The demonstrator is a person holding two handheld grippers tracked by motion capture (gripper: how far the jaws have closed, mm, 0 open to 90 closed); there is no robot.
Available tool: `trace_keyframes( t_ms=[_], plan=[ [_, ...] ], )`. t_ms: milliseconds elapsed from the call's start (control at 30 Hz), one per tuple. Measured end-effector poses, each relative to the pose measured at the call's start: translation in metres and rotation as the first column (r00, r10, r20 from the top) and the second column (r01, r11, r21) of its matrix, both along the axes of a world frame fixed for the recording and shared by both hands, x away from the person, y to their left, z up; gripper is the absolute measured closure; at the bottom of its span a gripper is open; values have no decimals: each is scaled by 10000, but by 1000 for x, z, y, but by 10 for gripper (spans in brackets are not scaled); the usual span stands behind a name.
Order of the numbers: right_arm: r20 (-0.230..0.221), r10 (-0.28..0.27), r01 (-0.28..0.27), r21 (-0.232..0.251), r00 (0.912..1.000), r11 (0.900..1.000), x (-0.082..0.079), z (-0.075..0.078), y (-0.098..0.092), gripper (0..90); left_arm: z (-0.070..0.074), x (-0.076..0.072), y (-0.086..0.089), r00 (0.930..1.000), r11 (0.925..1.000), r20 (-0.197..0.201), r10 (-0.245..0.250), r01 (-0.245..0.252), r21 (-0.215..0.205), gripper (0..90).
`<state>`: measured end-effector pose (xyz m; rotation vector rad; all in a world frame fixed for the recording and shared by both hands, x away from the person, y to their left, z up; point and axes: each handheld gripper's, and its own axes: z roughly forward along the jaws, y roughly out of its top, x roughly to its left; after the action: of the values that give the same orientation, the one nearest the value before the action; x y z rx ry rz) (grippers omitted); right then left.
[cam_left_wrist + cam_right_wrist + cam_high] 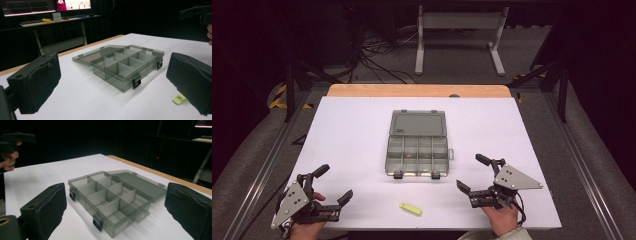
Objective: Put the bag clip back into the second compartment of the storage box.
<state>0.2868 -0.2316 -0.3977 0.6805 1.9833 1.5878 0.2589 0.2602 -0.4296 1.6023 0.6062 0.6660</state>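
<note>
Near the front edge of the white table (352, 130), the two grippers sit well apart from each other, one at each corner, each held in a person's hand. At the left corner, the left gripper (334, 186) has its jaws spread wide with nothing between them, and its grey three-cornered plate faces up. At the right corner, the right gripper (473, 172) is likewise spread wide and grips nothing. Between the two, farther back toward the middle of the table, lies a smoky grey plastic box (417, 156) with its lid (418, 123) swung flat open on the far side. Dividers split the box into small compartments, and two dark latches sit on its near wall. No contents can be made out in the compartments. Neither gripper touches the box; both stay clear of it on the near side. In the left gripper view the box (125, 67) shows in the gap between the two black padded jaws, set at an angle, with the lid (96, 55) lying behind it. In the right gripper view the box (110, 200) again shows between the wide jaws, slightly blurred. A small yellow-green clip (410, 209) lies on the table close to the front edge, between the grippers and apart from the box; in the left gripper view the clip (180, 99) peeks out beside the right-hand jaw.
</note>
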Motion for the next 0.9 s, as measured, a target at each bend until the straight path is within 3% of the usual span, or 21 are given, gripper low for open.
trace_keyframes(
  t_ms=[167, 300, 433, 567, 767, 900],
  plan=[
    [72, 738, -740, 205, 9972, 9971, 6, 9, 19, 35, 0, 0, 0, 10000, 10000, -7, -7, 7, 8, 0],
    [-124, 1117, -1118, -101, 9937, 9937, 8, 19, 36, 35, 0, 0, -1, 10000, 10000, -1, -24, 24, 1, 0],
    [-172, 1187, -1191, -270, 9928, 9925, 8, 24, 46, 15, 0, 0, 0, 10000, 10000, -12, -29, 29, 22, 0],
    [-297, 1298, -1302, -131, 9911, 9914, 10, 24, 54, 3, 0, 0, -1, 10000, 9999, -12, -79, 79, 102, 0],
    [-504, 1957, -1994, -839, 9794, 9763, 12, 32, 70, 52, 0, 0, -1, 10000, 10000, -11, -77, 77, 5, 0],
    [-699, 2108, -2164, -868, 9750, 9724, 13, 34, 77, 65, 0, 0, -1, 10000, 10000, 14, -69, 69, 17, 0]
  ],
)
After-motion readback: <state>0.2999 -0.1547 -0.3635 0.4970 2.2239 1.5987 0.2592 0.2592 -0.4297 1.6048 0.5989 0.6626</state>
